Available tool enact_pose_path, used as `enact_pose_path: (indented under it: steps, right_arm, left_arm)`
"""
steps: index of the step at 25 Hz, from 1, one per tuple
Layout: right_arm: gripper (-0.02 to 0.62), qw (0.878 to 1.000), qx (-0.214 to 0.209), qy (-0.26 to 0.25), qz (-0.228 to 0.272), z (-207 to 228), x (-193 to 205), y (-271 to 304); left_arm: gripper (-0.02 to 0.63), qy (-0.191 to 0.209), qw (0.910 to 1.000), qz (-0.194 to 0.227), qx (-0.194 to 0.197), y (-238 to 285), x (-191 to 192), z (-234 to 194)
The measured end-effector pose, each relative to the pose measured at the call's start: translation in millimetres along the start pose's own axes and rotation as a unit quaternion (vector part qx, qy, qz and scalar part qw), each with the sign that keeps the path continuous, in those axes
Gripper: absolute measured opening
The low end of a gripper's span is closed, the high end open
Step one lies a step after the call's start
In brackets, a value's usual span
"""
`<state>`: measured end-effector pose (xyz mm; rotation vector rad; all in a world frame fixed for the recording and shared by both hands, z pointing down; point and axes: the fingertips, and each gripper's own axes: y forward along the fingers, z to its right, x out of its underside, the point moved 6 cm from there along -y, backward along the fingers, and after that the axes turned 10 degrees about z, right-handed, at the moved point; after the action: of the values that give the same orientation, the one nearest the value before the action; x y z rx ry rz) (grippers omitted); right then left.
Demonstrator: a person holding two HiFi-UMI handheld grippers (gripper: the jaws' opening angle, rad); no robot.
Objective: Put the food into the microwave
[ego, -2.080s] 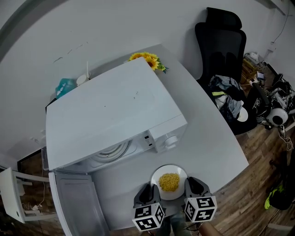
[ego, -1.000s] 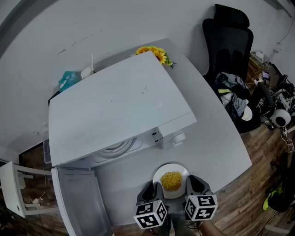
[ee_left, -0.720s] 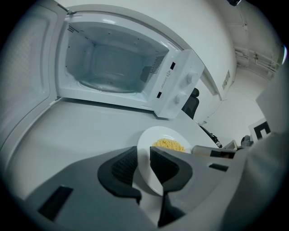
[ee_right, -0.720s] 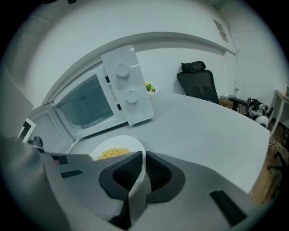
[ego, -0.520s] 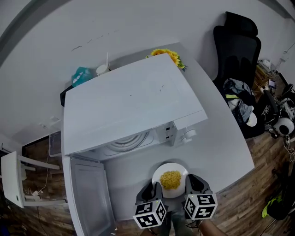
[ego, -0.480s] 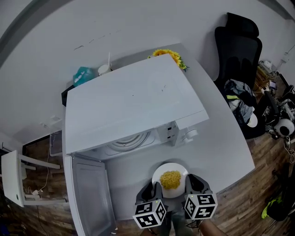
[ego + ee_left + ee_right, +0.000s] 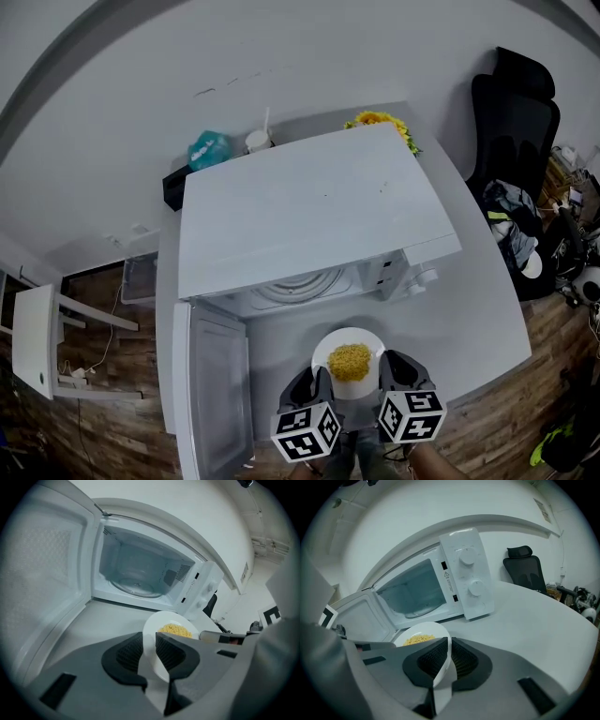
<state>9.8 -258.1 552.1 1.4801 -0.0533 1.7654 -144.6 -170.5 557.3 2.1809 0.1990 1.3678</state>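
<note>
Clamped on the plate [image 7: 323, 349] from both sides: left gripper [image 7: 149, 649] pinching the left rim, right gripper [image 7: 449, 660] pinching the right. Heaped at its middle with yellow food [image 7: 350, 361]. Held near the table's [image 7: 469, 319] front edge, just before the microwave [image 7: 309, 216], with door [image 7: 211, 403] swung wide to the left and glass turntable [image 7: 133, 585] showing inside.

Soft, even indoor light, no hard shadows, no glare. Head view is bright and sharp mid-frame w/ strong fisheye bend at the edges; the table [image 7: 469, 319] is a bit darker right in front of the microwave [image 7: 314, 211]. Both gripper views are dimmer, w/ a cool cast and black vignette in the corners. Plate [image 7: 152, 630] rim, left gripper [image 7: 149, 646] and right gripper [image 7: 449, 657] are close to the lens and soft.
</note>
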Motion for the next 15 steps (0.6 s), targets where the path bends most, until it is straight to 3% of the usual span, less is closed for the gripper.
enact_pose_path:
  steps: [15]
  right_arm:
    - [0.031,0.999,-0.043,-0.024,0.009,-38.9,-26.4,28.7]
  left_arm:
    - [0.086,-0.022,0.9987,0.037,-0.028,-1.4,-35.1,-29.4]
